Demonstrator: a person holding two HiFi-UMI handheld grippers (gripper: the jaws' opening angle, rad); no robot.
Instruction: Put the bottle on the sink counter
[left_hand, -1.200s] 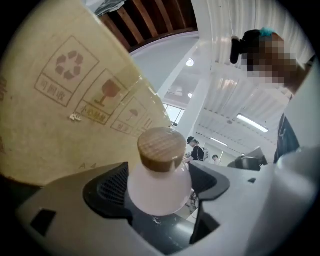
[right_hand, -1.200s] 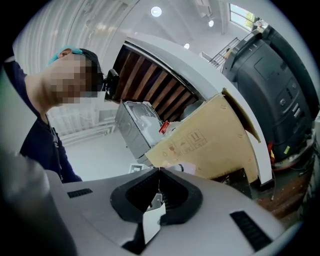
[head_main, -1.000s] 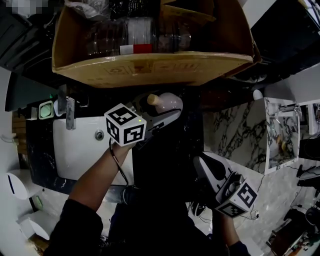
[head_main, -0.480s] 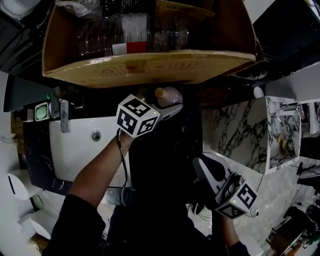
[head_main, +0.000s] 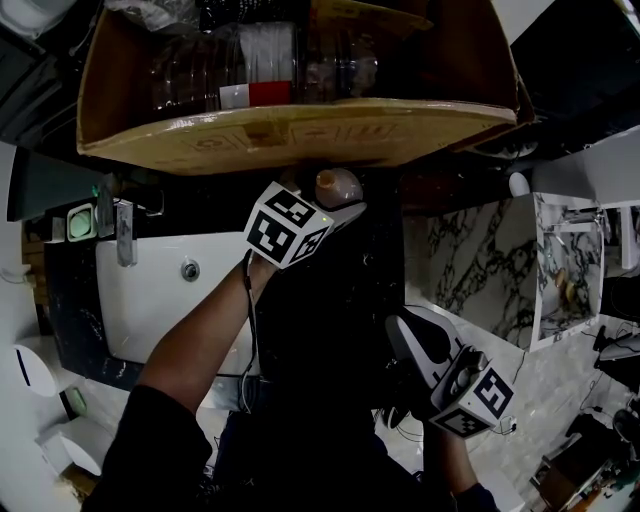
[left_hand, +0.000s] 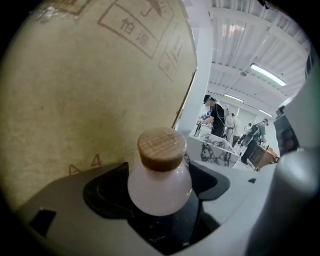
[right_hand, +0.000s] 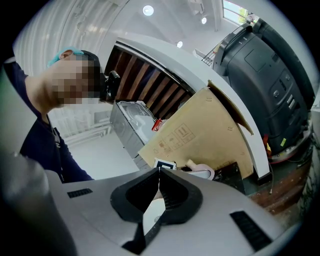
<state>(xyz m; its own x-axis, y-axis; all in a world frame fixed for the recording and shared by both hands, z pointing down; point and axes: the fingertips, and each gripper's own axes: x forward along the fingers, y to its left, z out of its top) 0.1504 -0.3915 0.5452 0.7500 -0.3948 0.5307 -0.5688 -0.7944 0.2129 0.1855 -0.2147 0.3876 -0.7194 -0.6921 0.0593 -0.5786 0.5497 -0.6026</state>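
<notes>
Pale, wooden-capped bottle (left_hand: 160, 187) sits upright, clamped between the fingers (left_hand: 102, 192).

a staged washroom in a big hall: white sink (head_main: 160, 300), tap (head_main: 125, 235) at its rim, marbled stations (head_main: 470, 265) right of the sink.

Tan, black and white around a pale bottle.
The bottle (left_hand: 160, 187) is milky pinkish-white with a tan wood-grain cap. The box (head_main: 300, 140) is tan card with faint printed marks. The sink (head_main: 160, 300) is white, set in a black tabletop (head_main: 340, 290). The left claw (head_main: 343, 210) and right claw (right_hand: 159, 172) are pale grey with black pads, and each cube (head_main: 288, 224) bears black-and-white squares. A side panel (head_main: 470, 265) is white marble with dark veins.
</notes>
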